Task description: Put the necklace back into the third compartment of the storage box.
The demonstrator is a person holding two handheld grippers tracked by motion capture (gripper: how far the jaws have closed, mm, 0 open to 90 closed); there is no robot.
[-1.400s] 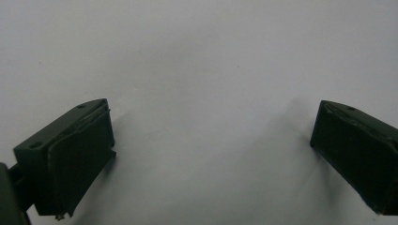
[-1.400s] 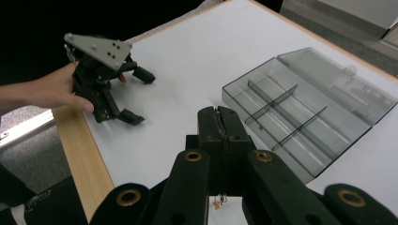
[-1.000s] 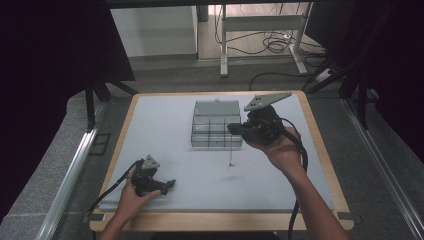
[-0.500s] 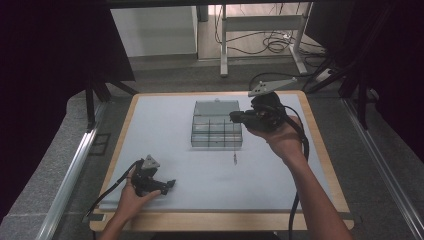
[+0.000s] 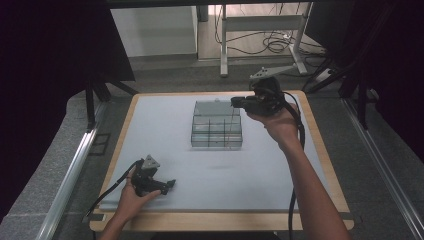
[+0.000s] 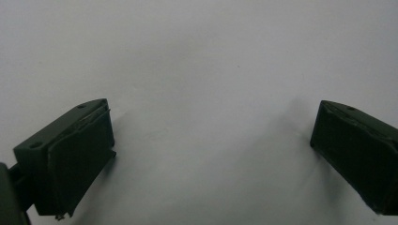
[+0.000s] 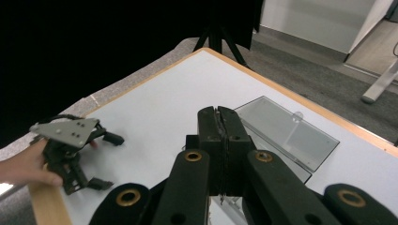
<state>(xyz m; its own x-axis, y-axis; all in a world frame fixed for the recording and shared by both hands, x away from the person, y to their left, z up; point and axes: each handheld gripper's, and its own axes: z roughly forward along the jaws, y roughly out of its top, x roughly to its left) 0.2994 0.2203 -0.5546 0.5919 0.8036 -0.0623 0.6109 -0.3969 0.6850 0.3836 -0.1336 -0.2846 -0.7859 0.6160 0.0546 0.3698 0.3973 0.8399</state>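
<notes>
At the lower left of the high view we see the left black two-jaw gripper (image 5: 167, 185) held low on the pale grey table mat (image 5: 165, 130), its cable trailing off toward the bottom left corner. In the left gripper view its jaws stand wide apart at the two lower corners of the frame, with bare mat between them and nothing held. Moving right, the clear plastic box with divided compartments (image 5: 217, 131) sits on the mat in the middle of the high view, its transparent hinged lid (image 5: 216, 107) open toward the far side. To the right of it, in the upper right part of the frame, we see the right black two-jaw gripper (image 5: 236, 102) held above the box's far right corner, pointing left over the lid. In the right gripper view its jaws are pressed together in the lower middle, and a thin pale sliver shows just beneath them; we cannot tell what it is. The lid (image 7: 287, 131) lies to the right of the jaws there, and the left gripper (image 7: 107, 159) at the lower left.
</notes>
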